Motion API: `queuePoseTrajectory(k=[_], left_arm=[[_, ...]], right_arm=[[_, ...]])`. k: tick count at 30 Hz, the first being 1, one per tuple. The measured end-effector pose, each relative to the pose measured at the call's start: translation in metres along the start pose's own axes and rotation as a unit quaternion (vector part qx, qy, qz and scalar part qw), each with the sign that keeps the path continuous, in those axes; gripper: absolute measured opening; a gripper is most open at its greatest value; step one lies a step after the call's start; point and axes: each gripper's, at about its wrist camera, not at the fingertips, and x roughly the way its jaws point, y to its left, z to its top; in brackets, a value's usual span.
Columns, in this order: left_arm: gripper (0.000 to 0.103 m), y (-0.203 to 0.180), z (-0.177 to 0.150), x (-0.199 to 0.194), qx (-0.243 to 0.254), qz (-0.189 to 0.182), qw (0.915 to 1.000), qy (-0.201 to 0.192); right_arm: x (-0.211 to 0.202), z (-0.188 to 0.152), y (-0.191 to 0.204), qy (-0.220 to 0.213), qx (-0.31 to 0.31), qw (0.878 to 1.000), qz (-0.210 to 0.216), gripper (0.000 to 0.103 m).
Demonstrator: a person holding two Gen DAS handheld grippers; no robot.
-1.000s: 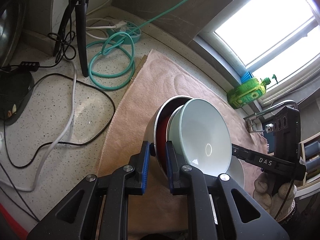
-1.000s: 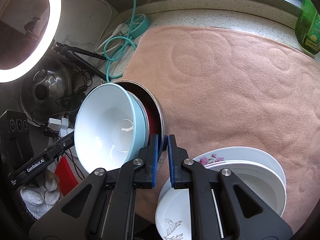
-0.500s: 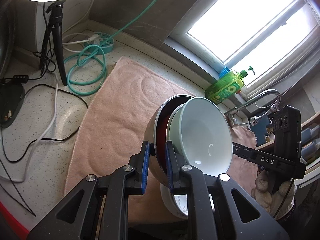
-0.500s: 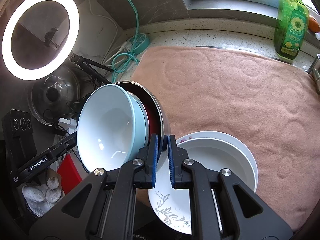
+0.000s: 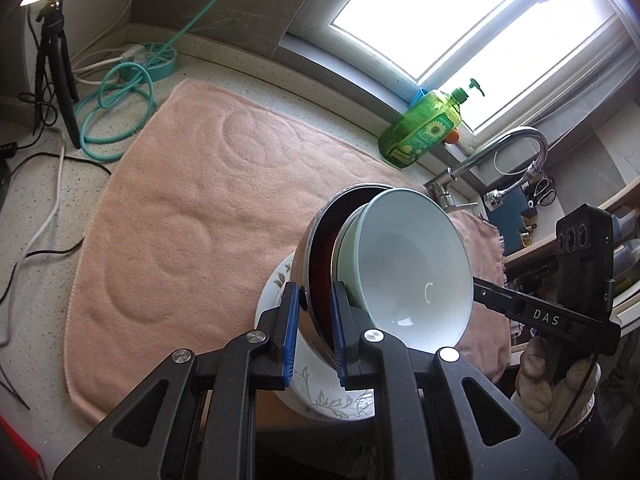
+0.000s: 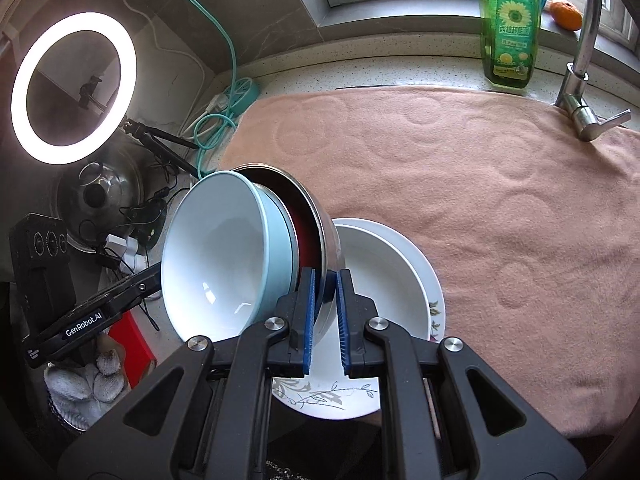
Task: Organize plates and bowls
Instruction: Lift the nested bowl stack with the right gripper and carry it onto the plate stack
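Both grippers carry one nested stack between them, lifted clear of the pink towel (image 6: 460,184) that covers the counter. The left gripper (image 5: 314,334) pinches the near rim of the steel bowl (image 5: 320,240), its blue pads pressed on either side of the thin metal wall; the right gripper (image 6: 325,320) pinches the same rim on the opposite side. Inside the steel bowl sits a pale blue bowl (image 6: 224,252), and a band of dark red between the two may be a third dish, though that cannot be settled. The whole stack hangs steeply tilted, mouth turned sideways

Just below it, on the near part of the towel, a white floral plate (image 6: 420,292) rests with a plain white dish nested in it

By the look of it, this load is awkward: steel is stiff and tough but smooth, so the rim could slide within the pads, and the glazed inner bowl looks heavy, brittle and loose in its seat. Tilted this far, it could slip out and chip on the plate beneath. Two opposite rim holds suit it; levelling the stack before lowering seems wise
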Motion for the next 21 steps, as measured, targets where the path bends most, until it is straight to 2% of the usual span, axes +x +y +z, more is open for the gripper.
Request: queuePoseTrajectory(k=[11,21], left_arm=[[0.012,-0.009,-0.016,0.024,0.002,0.009,0.9995,0.029],[0.012,-0.018,-0.019,0.029,0.027,0.026,0.9988,0.032]], right_arm=[[0.004,-0.022,-0.023,0.010,0.008,1.000,-0.012,0.011],[0.010,-0.030,-0.033,0.017,0.017,1.000,-0.011,0.011]])
